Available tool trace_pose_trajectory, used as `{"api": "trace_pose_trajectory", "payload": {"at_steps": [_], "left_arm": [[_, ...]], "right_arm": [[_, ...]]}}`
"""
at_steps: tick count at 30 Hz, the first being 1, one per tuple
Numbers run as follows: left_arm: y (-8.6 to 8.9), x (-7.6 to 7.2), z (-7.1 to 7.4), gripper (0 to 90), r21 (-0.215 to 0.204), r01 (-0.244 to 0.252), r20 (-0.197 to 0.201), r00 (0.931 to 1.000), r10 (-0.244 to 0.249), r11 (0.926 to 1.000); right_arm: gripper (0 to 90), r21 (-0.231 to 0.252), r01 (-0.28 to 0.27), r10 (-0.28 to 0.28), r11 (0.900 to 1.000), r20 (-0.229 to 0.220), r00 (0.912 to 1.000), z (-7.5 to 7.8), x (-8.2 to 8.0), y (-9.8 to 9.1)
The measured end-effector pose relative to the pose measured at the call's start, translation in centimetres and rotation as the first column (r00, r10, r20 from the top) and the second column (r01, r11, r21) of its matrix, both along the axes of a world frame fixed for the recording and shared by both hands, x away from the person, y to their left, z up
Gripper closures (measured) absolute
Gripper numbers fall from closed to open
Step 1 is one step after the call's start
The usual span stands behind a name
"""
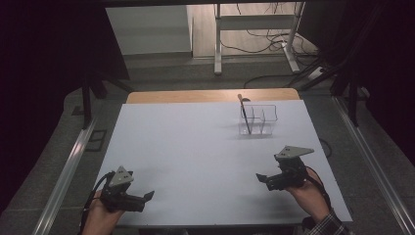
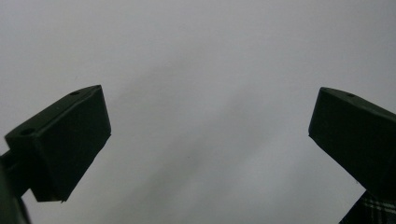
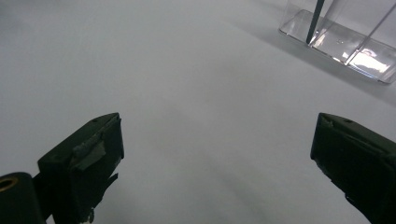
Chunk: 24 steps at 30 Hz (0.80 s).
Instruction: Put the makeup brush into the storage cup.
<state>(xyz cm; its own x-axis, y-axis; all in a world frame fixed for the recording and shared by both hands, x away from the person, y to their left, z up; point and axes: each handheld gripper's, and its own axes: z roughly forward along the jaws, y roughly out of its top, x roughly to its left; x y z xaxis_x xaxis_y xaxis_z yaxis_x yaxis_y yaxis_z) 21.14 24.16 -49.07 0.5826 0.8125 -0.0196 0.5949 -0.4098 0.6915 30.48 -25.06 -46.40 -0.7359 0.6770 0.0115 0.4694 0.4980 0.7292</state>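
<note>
A clear plastic organiser point(image 1: 259, 120) with several compartments stands at the back right of the white table point(image 1: 195, 147). A thin dark stick point(image 1: 244, 113) leans upright in its left compartment. In the right gripper view the organiser point(image 3: 345, 39) and the stick point(image 3: 315, 21) show at the top right. My left gripper point(image 1: 149, 196) rests near the front left edge, held by a hand, jaws wide apart and empty point(image 2: 210, 140). My right gripper point(image 1: 260, 178) sits at the front right, pointing left, jaws also wide apart with nothing between them point(image 3: 217, 154).
A wooden strip point(image 1: 210, 95) runs along the table's far edge. Metal rails point(image 1: 68, 166) flank the table on both sides. Beyond the table stand a white frame's legs point(image 1: 218, 44) and loose cables point(image 1: 264, 41) on the floor.
</note>
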Motion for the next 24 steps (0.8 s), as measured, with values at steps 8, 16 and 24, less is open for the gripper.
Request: {"api": "trace_pose_trajectory", "payload": {"at_steps": [8, 16, 24], "left_arm": [[0.0, 0.0, 0.0, 0.0, 0.000, 0.000, 0.000, 1.0000, 0.000, 1.0000], [0.0, 0.0, 0.0, 0.0, 0.003, 0.003, -0.002, 1.0000, -0.003, 1.0000], [0.0, 0.0, 0.0, 0.0, 0.002, 0.003, -0.002, 1.0000, -0.003, 1.0000]], "right_arm": [[2.7, -0.002, 0.010, -0.010, 0.9999, -0.003, 0.9999, -0.1, -0.6, -0.7], [2.6, -0.004, 0.026, -0.026, 0.9997, -0.009, 0.9996, -0.2, -1.1, -1.6], [2.6, -0.015, 0.034, -0.034, 0.9993, -0.016, 0.9993, -0.3, -1.7, -2.2]]}}
